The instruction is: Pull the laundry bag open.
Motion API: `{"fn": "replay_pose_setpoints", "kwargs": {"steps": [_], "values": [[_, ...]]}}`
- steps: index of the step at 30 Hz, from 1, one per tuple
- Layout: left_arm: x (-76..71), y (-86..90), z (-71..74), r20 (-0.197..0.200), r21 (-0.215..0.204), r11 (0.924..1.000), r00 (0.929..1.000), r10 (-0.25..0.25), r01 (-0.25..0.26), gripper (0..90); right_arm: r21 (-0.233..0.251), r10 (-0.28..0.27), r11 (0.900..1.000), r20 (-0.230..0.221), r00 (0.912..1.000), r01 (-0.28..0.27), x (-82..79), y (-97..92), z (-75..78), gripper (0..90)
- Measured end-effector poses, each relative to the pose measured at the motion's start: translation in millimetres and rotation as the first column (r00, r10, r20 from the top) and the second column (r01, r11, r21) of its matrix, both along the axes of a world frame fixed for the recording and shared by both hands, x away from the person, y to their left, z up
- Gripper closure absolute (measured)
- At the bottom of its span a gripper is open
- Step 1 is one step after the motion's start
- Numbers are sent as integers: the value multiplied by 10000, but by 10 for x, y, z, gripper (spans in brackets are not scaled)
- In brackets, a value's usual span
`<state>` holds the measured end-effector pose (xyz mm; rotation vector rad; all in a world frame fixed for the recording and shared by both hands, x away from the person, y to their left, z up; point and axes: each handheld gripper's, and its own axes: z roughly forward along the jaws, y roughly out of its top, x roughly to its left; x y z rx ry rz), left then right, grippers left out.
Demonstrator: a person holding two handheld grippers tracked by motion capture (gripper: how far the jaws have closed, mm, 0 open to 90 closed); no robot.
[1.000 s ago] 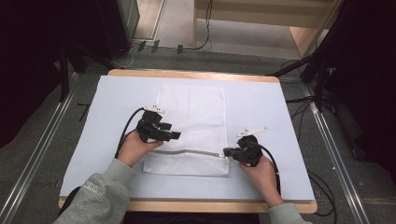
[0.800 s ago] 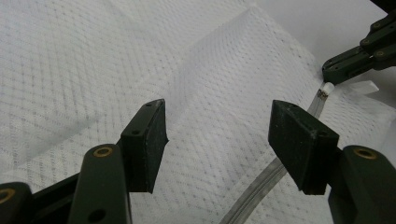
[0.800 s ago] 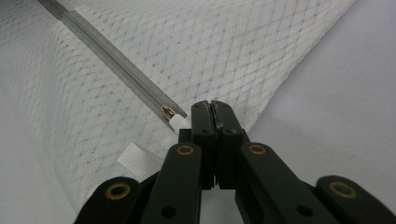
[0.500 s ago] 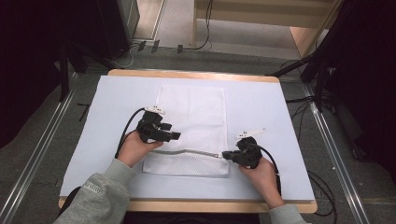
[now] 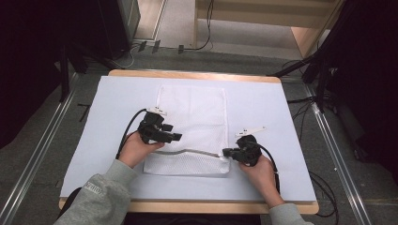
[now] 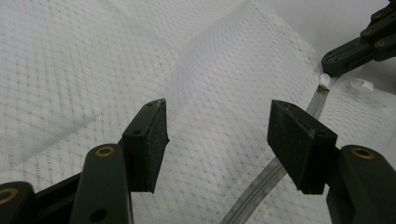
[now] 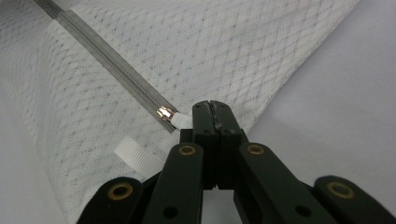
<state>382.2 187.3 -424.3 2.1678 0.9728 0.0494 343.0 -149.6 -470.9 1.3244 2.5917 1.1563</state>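
A white mesh bag (image 5: 192,110) lies flat on the pale blue table cover, with its grey zipper (image 5: 197,151) running across near the front end. My right gripper (image 5: 226,152) is at the zipper's right end, shut on the white zipper pull (image 7: 180,120) next to the metal slider. The jaws (image 7: 212,109) are pressed together. My left gripper (image 5: 172,137) rests over the mesh just above the zipper's left part. Its jaws (image 6: 219,140) stand wide open with only mesh (image 6: 219,84) below them. The zipper (image 6: 261,182) curves past its right finger (image 6: 299,140).
A short white ribbon loop (image 7: 135,156) sticks out at the bag's edge near the slider. The table cover (image 5: 281,117) lies bare to the bag's left and right. The wooden table edge (image 5: 187,205) runs along the front. Cables trail from both grippers.
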Motion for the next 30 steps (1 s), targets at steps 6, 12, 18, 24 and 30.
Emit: {"fn": "replay_pose_setpoints", "kwargs": {"steps": [6,12,18,24,30], "values": [[-3,-12,-6,2,14,10000,10000,-26,26,389,51,-11,10000,121,9999,11,30,31,-6,900],[-1,-6,-5,-9,8,10000,10000,-6,6,389,97,-35,9999,417,9991,31,44,35,22,900],[-6,-7,-1,15,10,10000,10000,-18,18,389,57,304,9995,130,9995,-305,27,41,2,900],[-14,-17,1,-3,-56,10000,10000,-42,42,399,125,765,9970,-208,9969,-763,-60,64,1,900],[-30,-45,14,27,-41,9997,9997,-222,222,406,211,883,9959,11,9961,-883,-89,126,26,900]]}}
